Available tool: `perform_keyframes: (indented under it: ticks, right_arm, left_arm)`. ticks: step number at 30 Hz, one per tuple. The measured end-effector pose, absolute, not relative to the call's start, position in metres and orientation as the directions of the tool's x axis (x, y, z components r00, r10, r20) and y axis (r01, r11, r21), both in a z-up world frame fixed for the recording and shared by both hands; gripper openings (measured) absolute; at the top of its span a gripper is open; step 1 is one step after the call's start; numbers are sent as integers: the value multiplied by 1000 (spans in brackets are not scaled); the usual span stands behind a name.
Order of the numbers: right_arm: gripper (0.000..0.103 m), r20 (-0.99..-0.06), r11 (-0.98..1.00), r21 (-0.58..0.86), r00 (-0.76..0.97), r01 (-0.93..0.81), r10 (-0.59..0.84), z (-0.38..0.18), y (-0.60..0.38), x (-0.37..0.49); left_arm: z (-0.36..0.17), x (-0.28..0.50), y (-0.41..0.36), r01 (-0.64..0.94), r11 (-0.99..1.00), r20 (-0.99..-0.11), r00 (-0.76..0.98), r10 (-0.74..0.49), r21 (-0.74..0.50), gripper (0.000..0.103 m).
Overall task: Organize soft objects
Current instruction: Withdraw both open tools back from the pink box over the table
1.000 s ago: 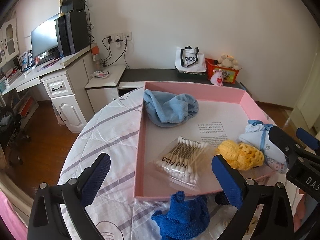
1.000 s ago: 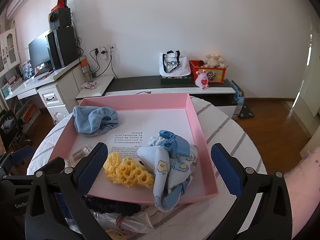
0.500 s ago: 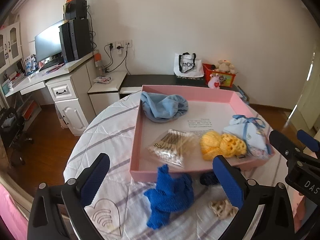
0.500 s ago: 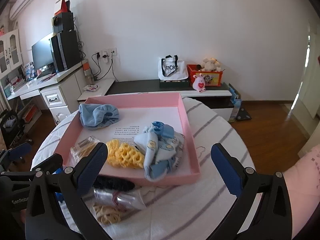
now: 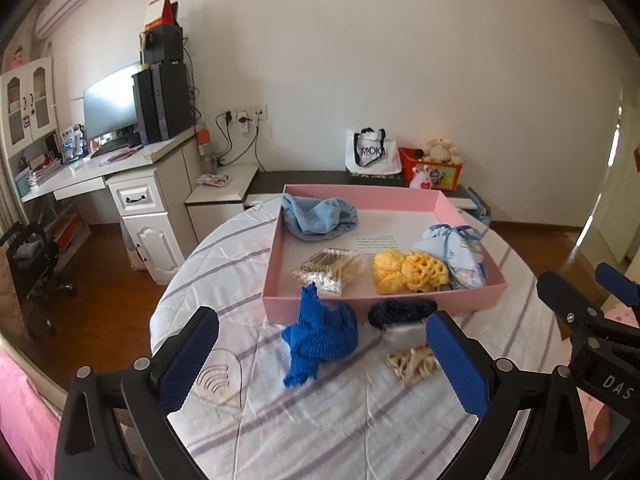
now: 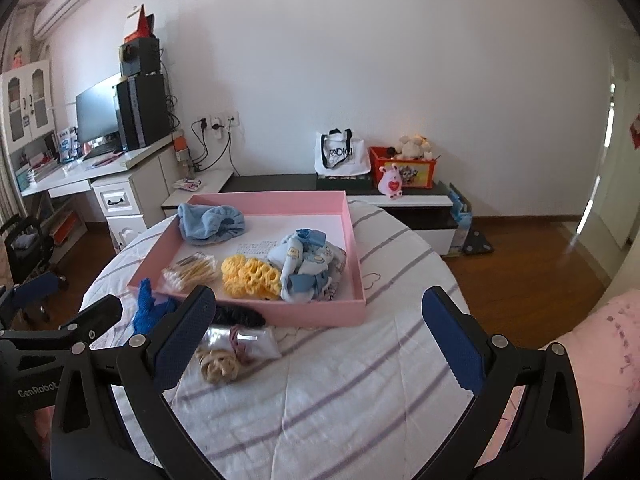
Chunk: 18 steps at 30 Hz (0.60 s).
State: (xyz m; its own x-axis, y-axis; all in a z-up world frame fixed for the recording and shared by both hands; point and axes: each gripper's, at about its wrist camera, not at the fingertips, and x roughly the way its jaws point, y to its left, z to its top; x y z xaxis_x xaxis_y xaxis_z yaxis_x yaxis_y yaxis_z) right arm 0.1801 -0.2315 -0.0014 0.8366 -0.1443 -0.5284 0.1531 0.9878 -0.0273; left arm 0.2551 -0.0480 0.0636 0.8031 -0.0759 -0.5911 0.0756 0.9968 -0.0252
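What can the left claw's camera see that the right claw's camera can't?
Only the left wrist view shows the whole crumpled royal-blue knitted cloth; in the right view a claw finger hides part of it. Only the right wrist view shows the purple hair tie on the shiny clear plastic packet, and the person's pink sleeve. Both show the shallow pink cardboard tray, the yellow crocheted net, and the beige knotted cord bundle. Both claws, left and right, are open and empty.

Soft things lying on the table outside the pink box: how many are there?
3, at least. A bright blue knit sits by the pink box's front wall, a dark navy knit lies against that wall, and a beige knit lies nearer the camera. Others may be hidden.
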Motion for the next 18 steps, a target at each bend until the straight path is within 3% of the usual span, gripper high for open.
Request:
perform_keyframes:
  ticks: [18]
  right_arm:
    - [103,-382,987,-72,910,143,-160,37,-217,98]
  left_arm:
    - [98,145,-56,79,997,-406,911,-73,0,103]
